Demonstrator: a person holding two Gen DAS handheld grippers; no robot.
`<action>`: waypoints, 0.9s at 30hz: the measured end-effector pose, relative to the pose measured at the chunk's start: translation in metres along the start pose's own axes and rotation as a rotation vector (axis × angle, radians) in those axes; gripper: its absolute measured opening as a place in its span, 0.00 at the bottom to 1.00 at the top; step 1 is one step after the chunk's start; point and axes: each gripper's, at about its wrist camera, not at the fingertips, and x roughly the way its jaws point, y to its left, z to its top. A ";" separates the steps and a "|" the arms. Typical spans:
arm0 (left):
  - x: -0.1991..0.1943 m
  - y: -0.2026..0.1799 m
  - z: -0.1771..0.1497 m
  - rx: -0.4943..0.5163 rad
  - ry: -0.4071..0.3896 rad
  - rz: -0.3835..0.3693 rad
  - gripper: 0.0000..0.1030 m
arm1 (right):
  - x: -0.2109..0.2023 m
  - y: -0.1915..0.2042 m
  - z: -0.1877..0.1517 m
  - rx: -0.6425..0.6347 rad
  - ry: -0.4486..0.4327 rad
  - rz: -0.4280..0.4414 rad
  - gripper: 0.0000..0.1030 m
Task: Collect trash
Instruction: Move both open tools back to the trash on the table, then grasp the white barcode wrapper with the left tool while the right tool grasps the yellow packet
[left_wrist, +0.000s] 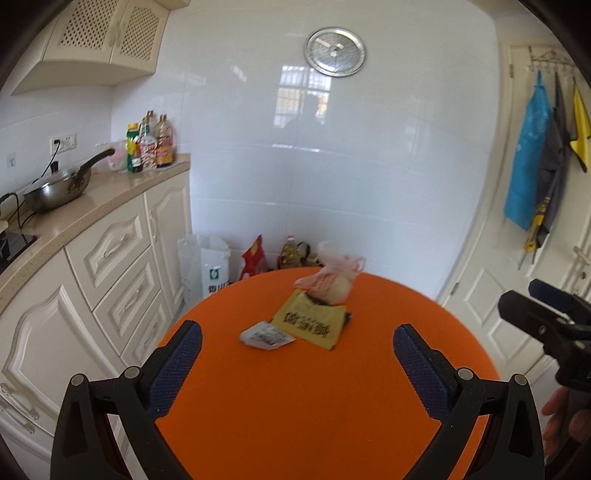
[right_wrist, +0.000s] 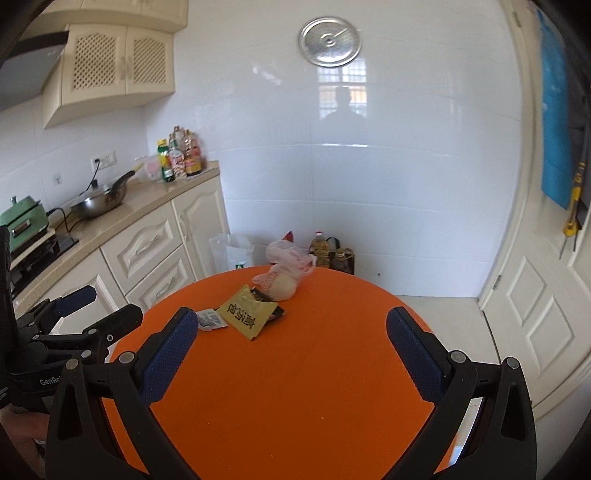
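On the round orange table (left_wrist: 314, 406) (right_wrist: 295, 387) lie three pieces of trash toward its far side: a small white wrapper (left_wrist: 266, 335) (right_wrist: 210, 319), a yellow packet with dark print (left_wrist: 310, 324) (right_wrist: 248, 312), and a knotted pink-white plastic bag (left_wrist: 332, 278) (right_wrist: 284, 275). My left gripper (left_wrist: 297, 338) is open above the near half of the table, short of the wrapper, nothing between its fingers. My right gripper (right_wrist: 291, 323) is open too, empty, to the right of the trash. Each gripper also shows at the edge of the other's view.
A cream kitchen counter (left_wrist: 92, 206) with a pan (left_wrist: 61, 188) and bottles (left_wrist: 151, 146) runs along the left, with cabinets below. Bags and oil bottles (left_wrist: 295, 253) stand on the floor behind the table. A white door (left_wrist: 517, 314) with hanging cloths is at the right.
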 end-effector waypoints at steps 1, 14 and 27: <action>0.008 -0.004 0.002 -0.003 0.013 0.011 0.99 | 0.010 0.002 0.000 -0.005 0.014 0.005 1.00; 0.186 -0.007 0.037 0.083 0.256 0.023 0.99 | 0.138 -0.006 -0.010 0.012 0.216 0.034 1.00; 0.311 -0.020 0.064 0.105 0.335 -0.068 0.47 | 0.220 0.009 -0.004 0.007 0.305 0.083 1.00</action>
